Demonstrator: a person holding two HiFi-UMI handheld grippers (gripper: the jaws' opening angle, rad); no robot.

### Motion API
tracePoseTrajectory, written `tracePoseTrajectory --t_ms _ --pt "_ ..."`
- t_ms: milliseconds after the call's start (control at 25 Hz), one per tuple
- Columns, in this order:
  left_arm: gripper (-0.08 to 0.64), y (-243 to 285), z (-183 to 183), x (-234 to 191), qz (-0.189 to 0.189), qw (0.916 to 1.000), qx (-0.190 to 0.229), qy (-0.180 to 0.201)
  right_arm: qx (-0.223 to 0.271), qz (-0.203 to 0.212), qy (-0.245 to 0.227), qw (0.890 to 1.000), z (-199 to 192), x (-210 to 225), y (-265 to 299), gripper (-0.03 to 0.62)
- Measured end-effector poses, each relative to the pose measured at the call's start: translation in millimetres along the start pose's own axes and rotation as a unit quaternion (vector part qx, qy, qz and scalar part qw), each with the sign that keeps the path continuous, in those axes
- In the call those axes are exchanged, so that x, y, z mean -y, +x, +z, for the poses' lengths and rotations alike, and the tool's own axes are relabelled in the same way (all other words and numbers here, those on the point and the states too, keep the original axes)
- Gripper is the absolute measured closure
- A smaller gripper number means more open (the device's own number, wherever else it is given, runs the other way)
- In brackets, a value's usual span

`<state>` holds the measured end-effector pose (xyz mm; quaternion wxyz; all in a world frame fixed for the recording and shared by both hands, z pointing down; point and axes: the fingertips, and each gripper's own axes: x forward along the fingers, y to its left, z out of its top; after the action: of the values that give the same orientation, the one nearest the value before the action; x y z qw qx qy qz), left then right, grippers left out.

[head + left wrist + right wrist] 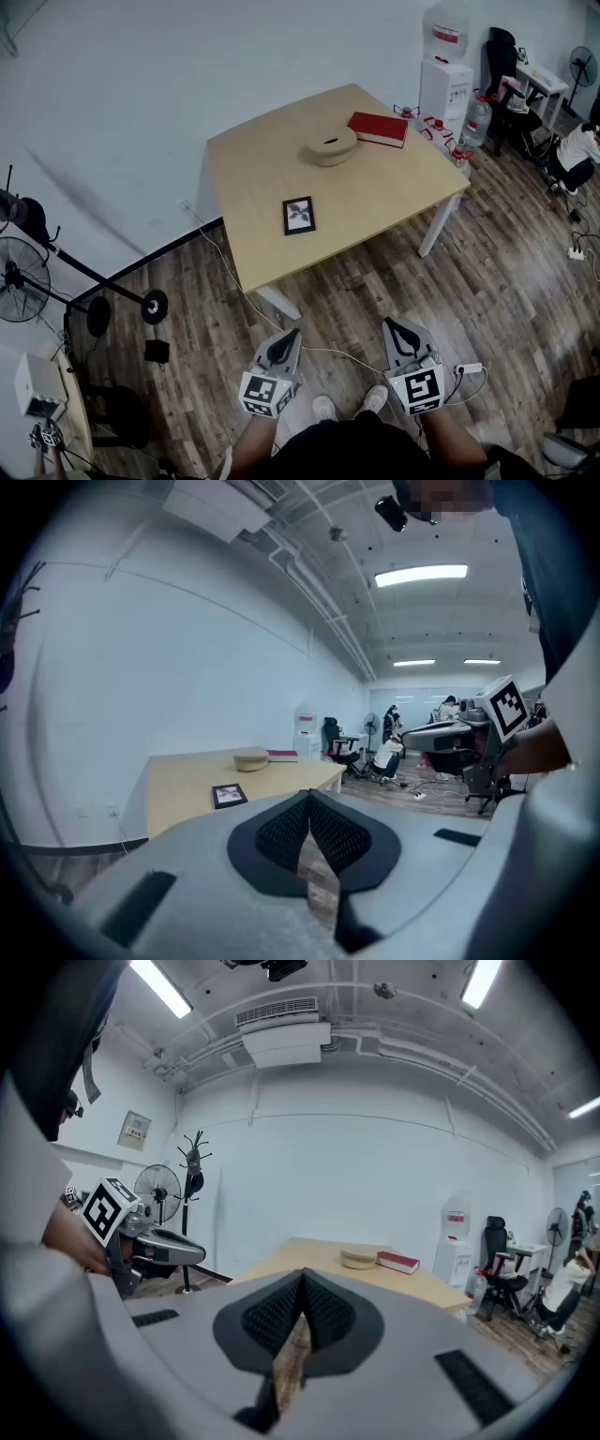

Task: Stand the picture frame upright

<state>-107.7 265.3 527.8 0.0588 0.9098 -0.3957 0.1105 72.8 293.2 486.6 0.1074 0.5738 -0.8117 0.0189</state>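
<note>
Pale desk (375, 197), picture frame (299, 216) flat on it; left tool (292, 334) and right tool (390, 326) both pinched together, empty.

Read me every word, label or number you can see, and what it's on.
No text is legible.
Water dispenser, red label: too small to read.
Red book: no visible title.
Wall notice: too blurred to read.
Marker cubes: black-and-white patterns only, no letters.

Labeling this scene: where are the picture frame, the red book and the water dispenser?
picture frame (299, 216), head view, middle of its photo
red book (379, 128), head view, middle of its cover
water dispenser (444, 89), head view, its white front
</note>
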Motion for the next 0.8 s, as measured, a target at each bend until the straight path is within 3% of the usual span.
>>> tracePoseTrajectory --t_ms 400,800 --pt "0.558 -53.1 -2.1 -23.5 -0.031 0.9994 0.003 0.016 0.009 -0.002 -0.006 1.0 19.9 -67.5 -0.5 0.584" --pt "0.558 -90.5 -4.1 -49.8 -0.053 0.9982 0.012 0.025 0.018 -0.035 0.037 0.999 25.7 -96.2 5.0 0.583"
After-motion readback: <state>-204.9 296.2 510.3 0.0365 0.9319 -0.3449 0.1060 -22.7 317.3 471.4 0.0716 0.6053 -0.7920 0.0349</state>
